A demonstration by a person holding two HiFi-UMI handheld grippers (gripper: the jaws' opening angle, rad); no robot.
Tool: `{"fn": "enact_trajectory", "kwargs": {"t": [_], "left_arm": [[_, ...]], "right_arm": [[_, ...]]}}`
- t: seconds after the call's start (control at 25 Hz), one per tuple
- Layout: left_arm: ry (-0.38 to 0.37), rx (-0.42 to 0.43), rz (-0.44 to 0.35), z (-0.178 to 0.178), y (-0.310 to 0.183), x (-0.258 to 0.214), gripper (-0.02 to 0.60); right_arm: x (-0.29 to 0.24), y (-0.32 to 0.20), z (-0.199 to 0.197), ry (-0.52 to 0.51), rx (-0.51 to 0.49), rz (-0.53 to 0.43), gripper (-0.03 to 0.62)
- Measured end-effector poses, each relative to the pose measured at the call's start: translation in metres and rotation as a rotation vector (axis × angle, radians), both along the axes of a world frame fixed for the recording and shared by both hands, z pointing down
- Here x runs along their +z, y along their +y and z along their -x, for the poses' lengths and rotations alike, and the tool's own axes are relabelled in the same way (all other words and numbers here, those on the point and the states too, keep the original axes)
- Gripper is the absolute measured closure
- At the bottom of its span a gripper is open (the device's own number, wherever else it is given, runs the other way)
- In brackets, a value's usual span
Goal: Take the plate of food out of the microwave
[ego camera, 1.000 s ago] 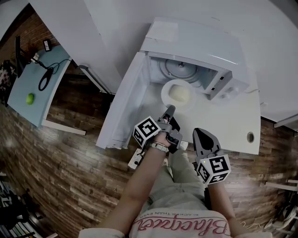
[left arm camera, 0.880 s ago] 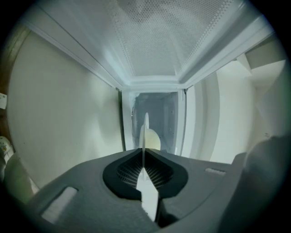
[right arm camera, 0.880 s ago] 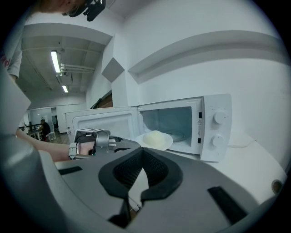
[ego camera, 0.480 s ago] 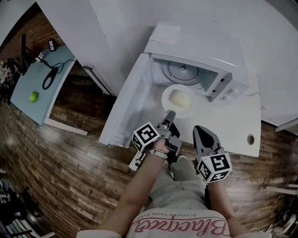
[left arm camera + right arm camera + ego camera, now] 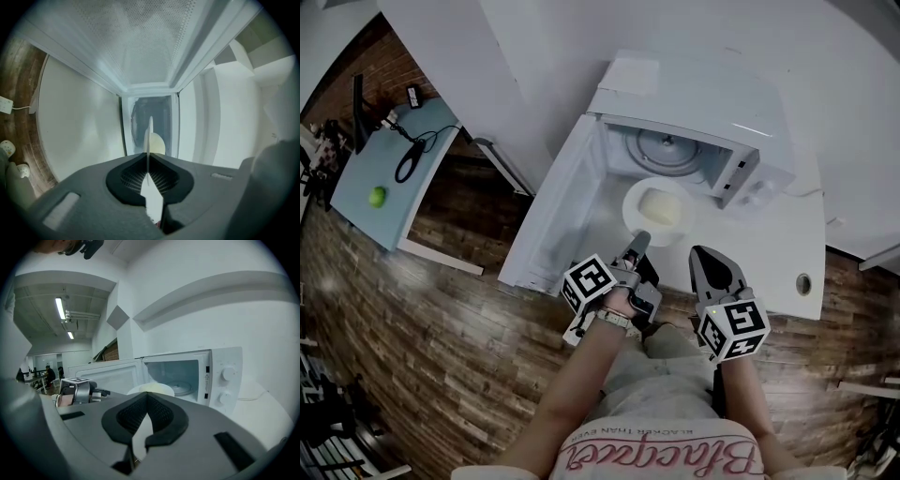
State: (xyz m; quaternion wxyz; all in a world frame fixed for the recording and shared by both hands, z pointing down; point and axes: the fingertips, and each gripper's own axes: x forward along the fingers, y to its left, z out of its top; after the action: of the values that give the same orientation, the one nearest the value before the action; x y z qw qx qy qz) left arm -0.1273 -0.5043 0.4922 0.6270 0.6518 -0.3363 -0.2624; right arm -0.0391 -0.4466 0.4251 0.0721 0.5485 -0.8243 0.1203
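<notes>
White counter [image 5: 787, 253]: left tongs [image 5: 640, 240] pinch plate [image 5: 633, 199] rim; right tongs [image 5: 701, 251] closed, empty; shirt print [image 5: 675, 459] illegible.

- Left gripper [image 5: 639, 242]: centre of frame, pointing level, jaws clamped on the near rim of the plate [image 5: 656, 208].
- Left forearm [image 5: 577, 380]: bare, rising from lower centre.
- Right gripper [image 5: 705, 258]: just right of the left one, tipped slightly down, jaws together, nothing between them.
- Right forearm [image 5: 750, 408]: lower right of frame.

Glossy white microwave [image 5: 703, 94], smooth pale plate [image 5: 630, 212] (looks glazed), dark wood-plank floor [image 5: 459, 366], matt white countertop [image 5: 787, 253].
</notes>
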Motion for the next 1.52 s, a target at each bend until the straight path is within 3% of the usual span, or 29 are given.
{"fn": "enact_trajectory", "kwargs": {"t": [0.76, 1.52], "left_arm": [[0.008, -0.034, 0.01, -0.001, 0.012, -0.07, 0.563], [0.081, -0.006, -0.059, -0.035, -0.008, -0.147, 0.563]], "right_arm": [[-0.056, -0.016, -0.034, 0.0, -0.009, -0.052, 0.583], [-0.107, -0.033, -0.057, -0.012, 0.004, -0.166, 0.583]]}}
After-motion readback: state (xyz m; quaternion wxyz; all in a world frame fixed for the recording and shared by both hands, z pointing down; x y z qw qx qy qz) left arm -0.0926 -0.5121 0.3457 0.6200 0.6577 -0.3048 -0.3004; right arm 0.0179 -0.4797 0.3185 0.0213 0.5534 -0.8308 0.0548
